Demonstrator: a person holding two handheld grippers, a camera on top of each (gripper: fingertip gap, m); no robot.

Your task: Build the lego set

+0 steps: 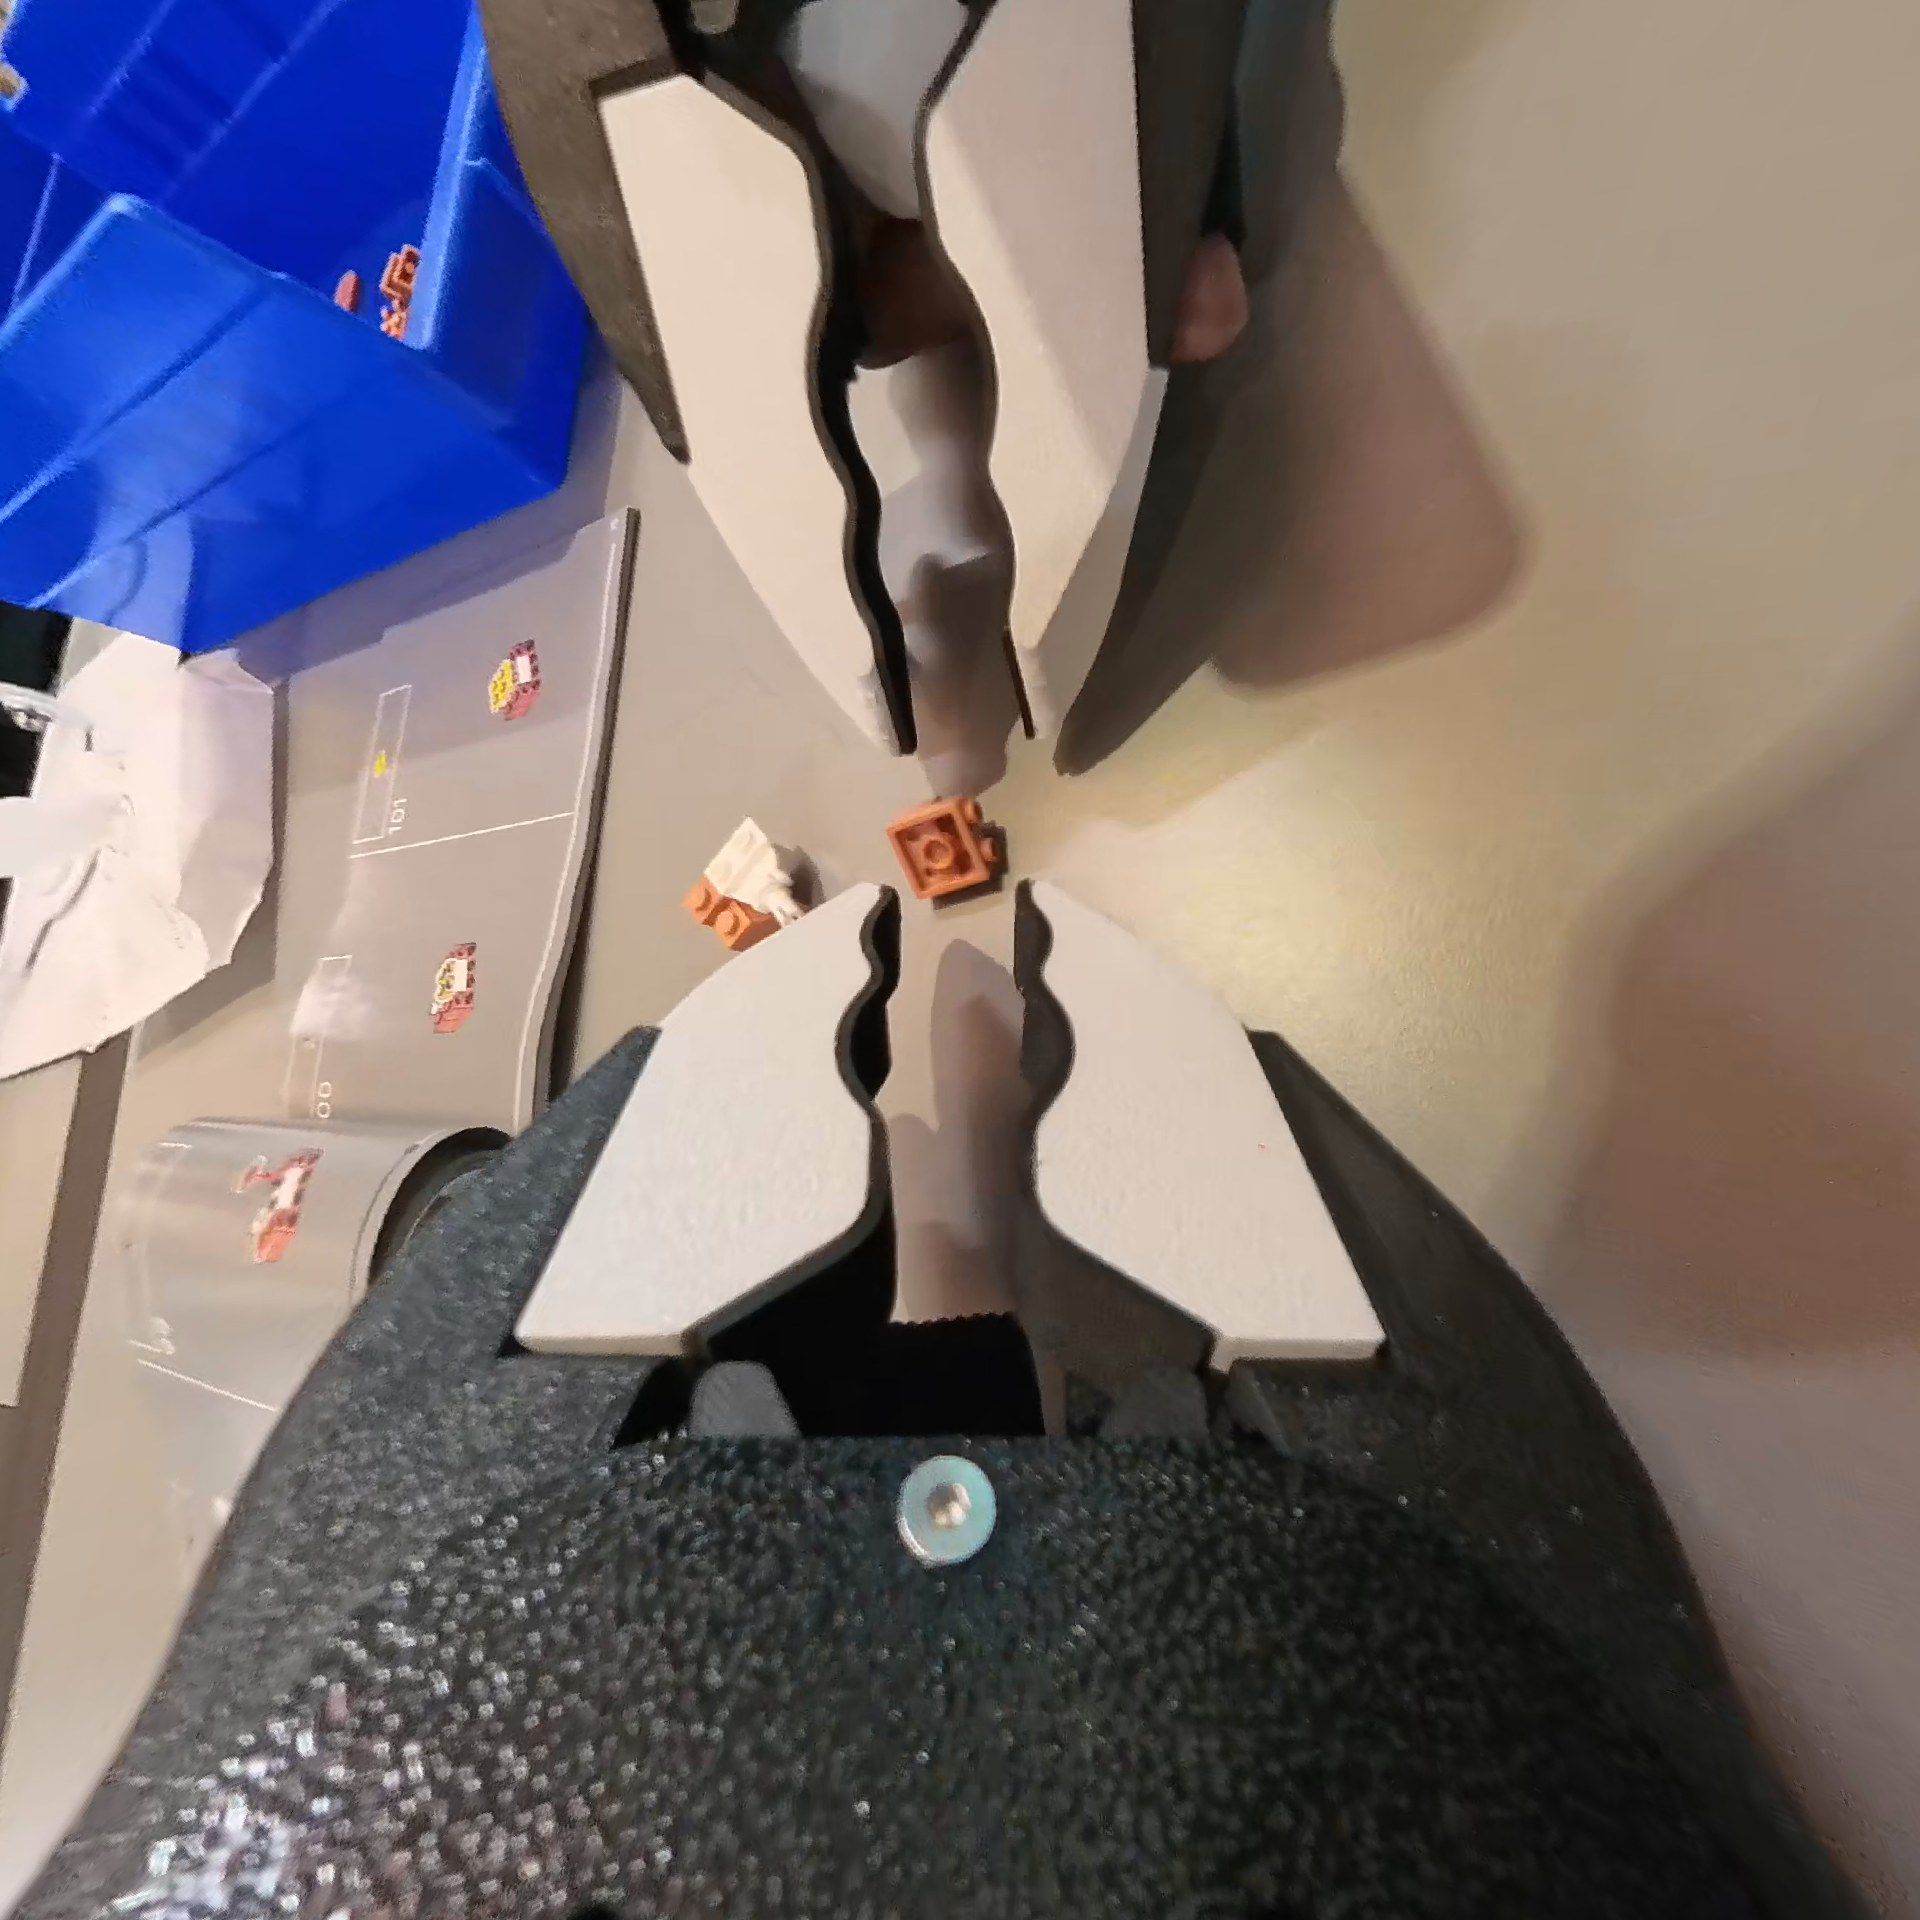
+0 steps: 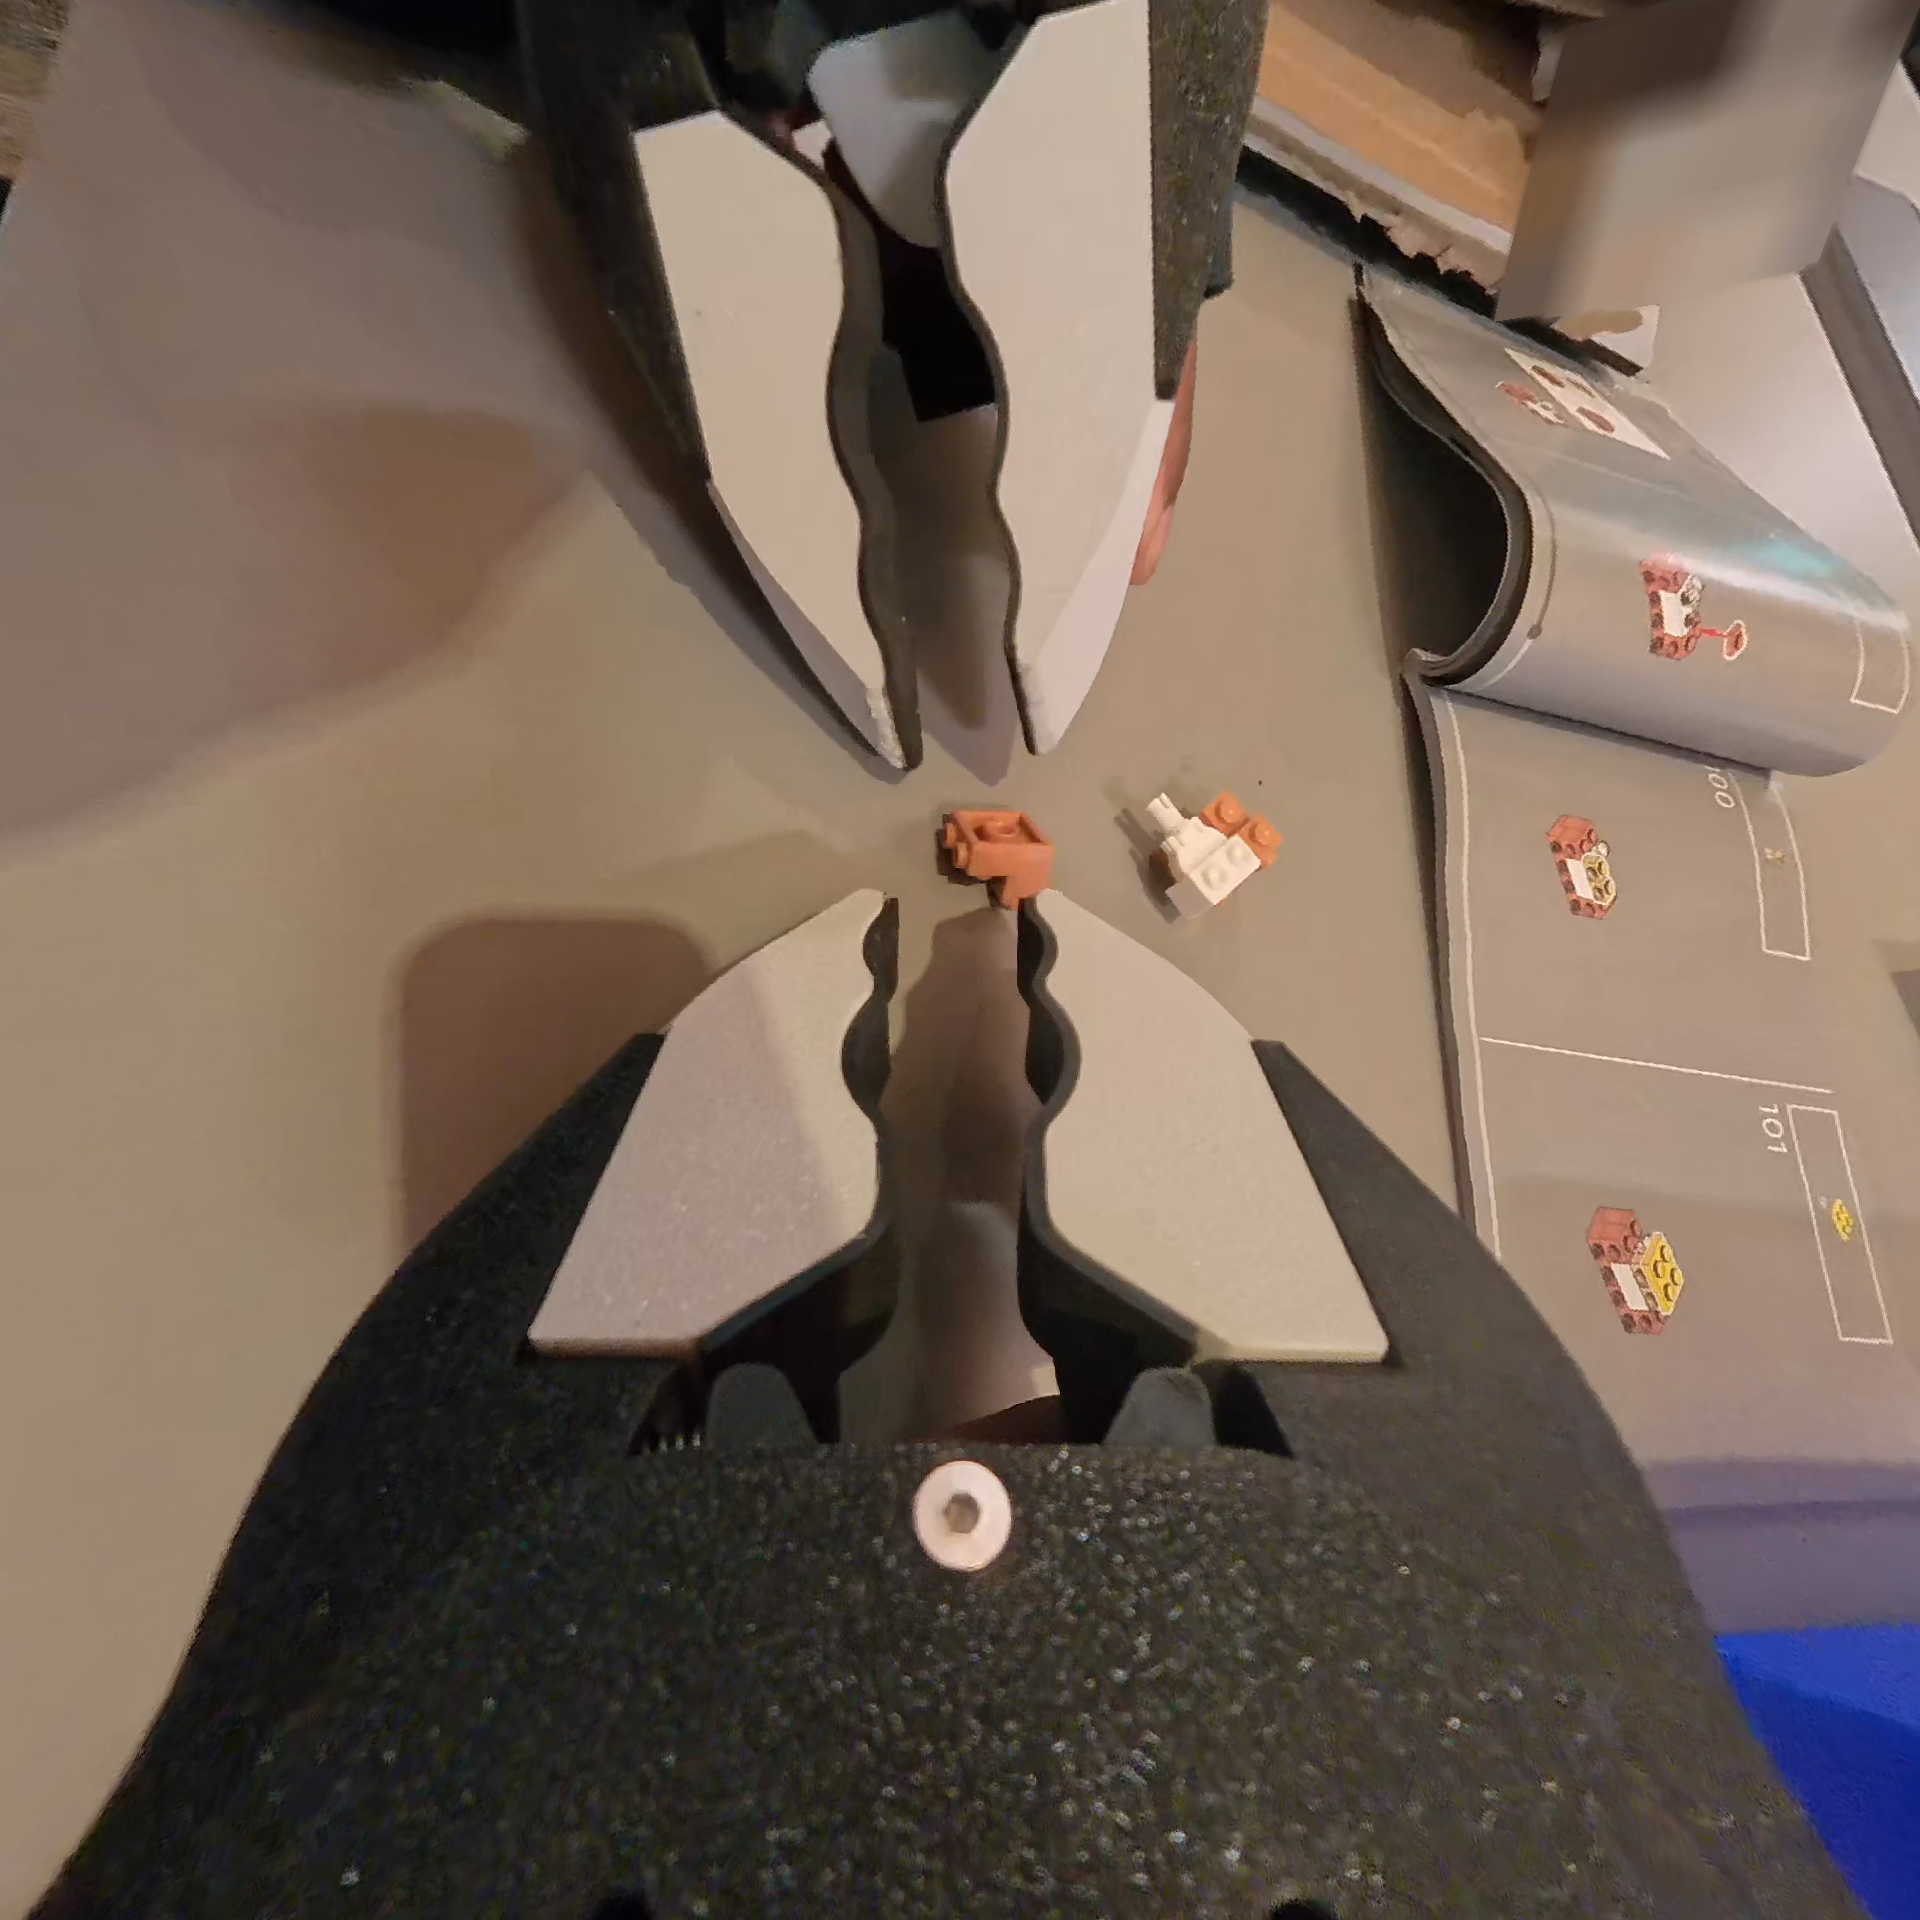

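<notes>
A small orange-brown brick (image 1: pixel 943 854) lies on the grey table, loose, between the two grippers, which face each other tip to tip. My left gripper (image 1: pixel 956 904) is open with nothing between its pads, and the brick sits just beyond its fingertips. My right gripper (image 2: pixel 956 914) is open too. The brick (image 2: pixel 997 847) lies just ahead of its fingertips, one corner close to the right fingertip (image 2: pixel 1039 935). The right gripper (image 1: pixel 966 740) shows at the top of the left wrist view, the left gripper (image 2: pixel 971 753) at the top of the right wrist view. A small white and orange brick assembly (image 1: pixel 748 883) (image 2: pixel 1210 852) lies beside it.
An open grey instruction booklet (image 1: pixel 436 831) (image 2: pixel 1662 1039) with brick pictures lies beside the bricks. Blue bins (image 1: pixel 260 416) holding a few bricks stand past it. Crumpled white paper (image 1: pixel 94 883) lies at the left edge. A torn cardboard box (image 2: pixel 1382 114) stands at the back. Less than 4 cm separates the two grippers' tips.
</notes>
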